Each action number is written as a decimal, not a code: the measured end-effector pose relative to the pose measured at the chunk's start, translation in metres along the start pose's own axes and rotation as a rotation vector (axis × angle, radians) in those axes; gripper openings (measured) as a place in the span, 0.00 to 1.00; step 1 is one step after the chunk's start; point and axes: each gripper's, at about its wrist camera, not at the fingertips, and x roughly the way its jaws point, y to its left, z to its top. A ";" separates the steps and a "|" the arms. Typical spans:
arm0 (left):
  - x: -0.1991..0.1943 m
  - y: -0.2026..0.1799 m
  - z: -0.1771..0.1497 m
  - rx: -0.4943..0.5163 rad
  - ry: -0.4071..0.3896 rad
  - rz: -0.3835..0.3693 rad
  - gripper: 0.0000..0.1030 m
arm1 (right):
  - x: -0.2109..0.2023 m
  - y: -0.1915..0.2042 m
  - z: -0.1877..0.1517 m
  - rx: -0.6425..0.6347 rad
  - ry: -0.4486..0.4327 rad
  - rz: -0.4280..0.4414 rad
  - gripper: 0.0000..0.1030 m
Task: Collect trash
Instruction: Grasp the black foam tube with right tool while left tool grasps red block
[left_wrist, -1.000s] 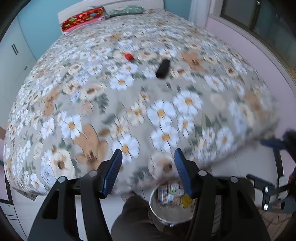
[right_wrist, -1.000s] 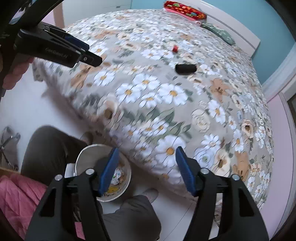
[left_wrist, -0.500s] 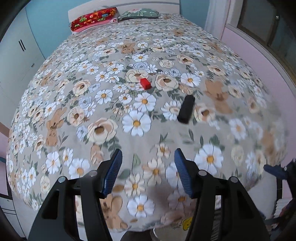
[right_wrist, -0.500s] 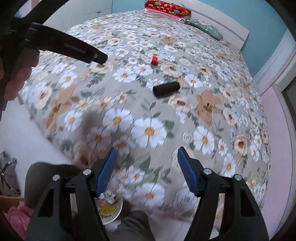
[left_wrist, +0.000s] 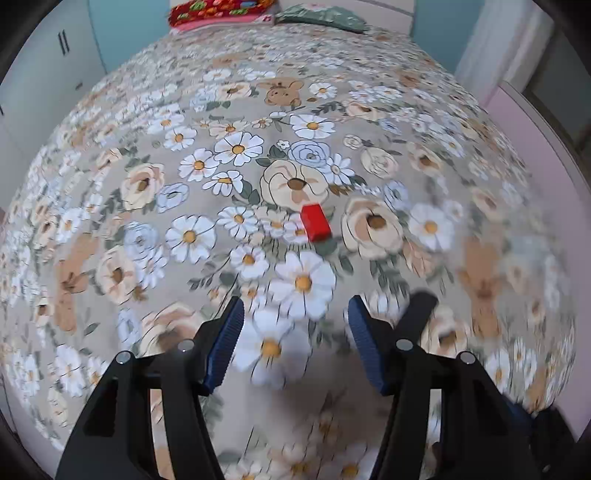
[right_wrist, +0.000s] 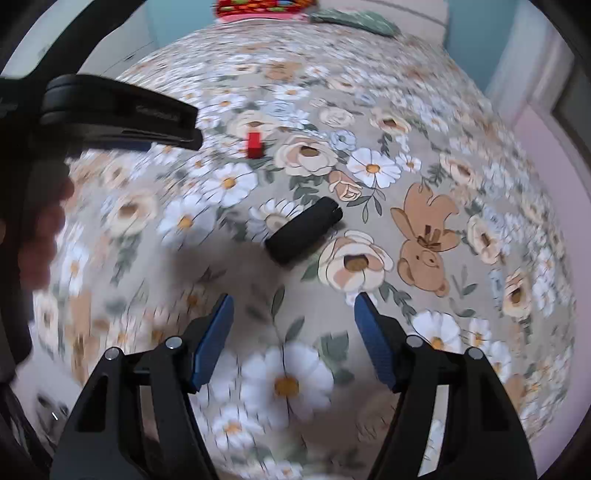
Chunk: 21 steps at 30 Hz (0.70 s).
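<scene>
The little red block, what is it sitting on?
The red block lies on the flowery bedspread, partly over a printed daisy. Nothing else shows beneath it, and whatever is under the bedspread is covered.

A large bed (left_wrist: 184, 155) fills the room, covered by a beige bedspread (right_wrist: 424, 155) printed with white daisies, cream roses and brown bears. At its far end lie a red patterned pillow (left_wrist: 218, 9) and a green one (left_wrist: 325, 16). Behind them stand a blue wall (left_wrist: 125, 33), white cupboard doors (left_wrist: 40, 66) at the left, and a pink wall (left_wrist: 546, 147) at the right.
</scene>
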 end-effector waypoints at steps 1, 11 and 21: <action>0.008 0.001 0.005 -0.014 0.004 -0.001 0.59 | 0.007 -0.002 0.004 0.017 0.002 -0.001 0.66; 0.090 -0.006 0.048 -0.085 0.024 -0.034 0.59 | 0.086 -0.022 0.035 0.197 0.034 -0.060 0.66; 0.144 -0.020 0.059 -0.064 0.011 0.025 0.58 | 0.108 -0.006 0.038 0.232 -0.064 -0.136 0.66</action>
